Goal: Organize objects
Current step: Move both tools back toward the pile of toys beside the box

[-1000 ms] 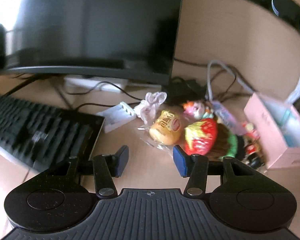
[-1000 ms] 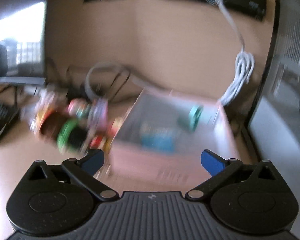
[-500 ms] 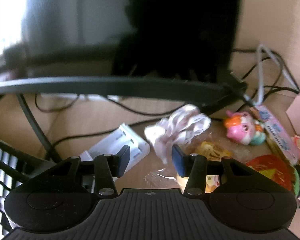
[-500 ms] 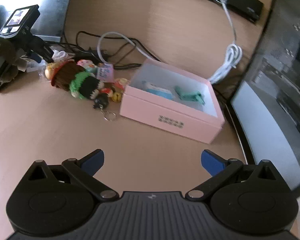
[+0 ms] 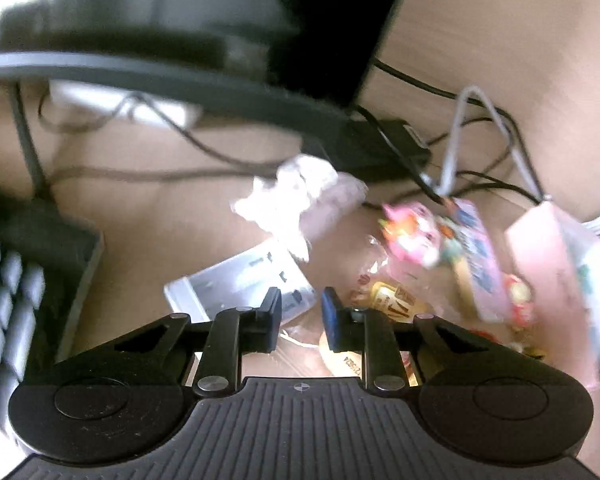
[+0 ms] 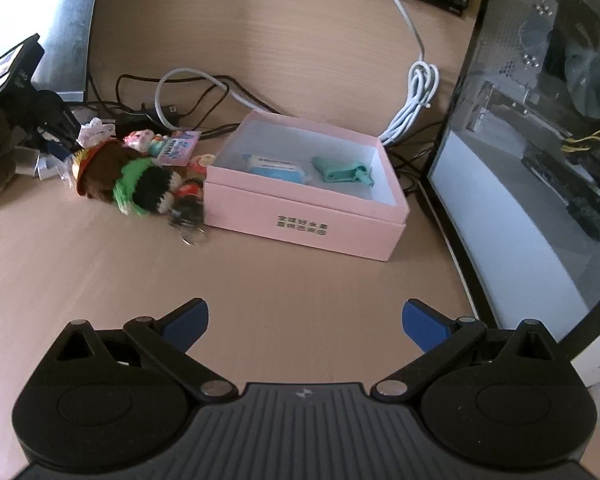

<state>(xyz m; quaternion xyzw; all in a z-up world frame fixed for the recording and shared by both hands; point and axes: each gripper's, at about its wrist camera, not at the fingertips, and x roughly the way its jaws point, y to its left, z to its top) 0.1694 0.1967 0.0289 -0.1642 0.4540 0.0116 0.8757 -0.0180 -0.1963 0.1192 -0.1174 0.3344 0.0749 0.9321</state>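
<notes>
A pink open box (image 6: 303,216) stands on the desk and holds a blue-white packet (image 6: 274,168) and a teal item (image 6: 341,170). Left of it lies a pile of small things: a brown and green knitted doll (image 6: 132,178), a pink toy figure (image 5: 413,236), a pink-blue card (image 5: 475,256), a yellow snack bag (image 5: 387,300), a white frilly cloth (image 5: 296,200) and a white charger block (image 5: 240,286). My left gripper (image 5: 301,320) hovers low over the pile's left end, jaws narrowly open, with nothing between them. My right gripper (image 6: 304,322) is wide open and empty, near the front of the box.
A monitor (image 5: 180,20) stands behind the pile with cables (image 5: 479,148) around its foot. A keyboard (image 5: 24,288) lies at the left. A glass-sided computer case (image 6: 539,152) stands to the right of the box. A white cable (image 6: 415,96) lies behind the box.
My left gripper has closed in on the pile's left end, then pulled back a little and swung right, its jaws a little narrower. My right gripper has backed away from the box, still wide open.
</notes>
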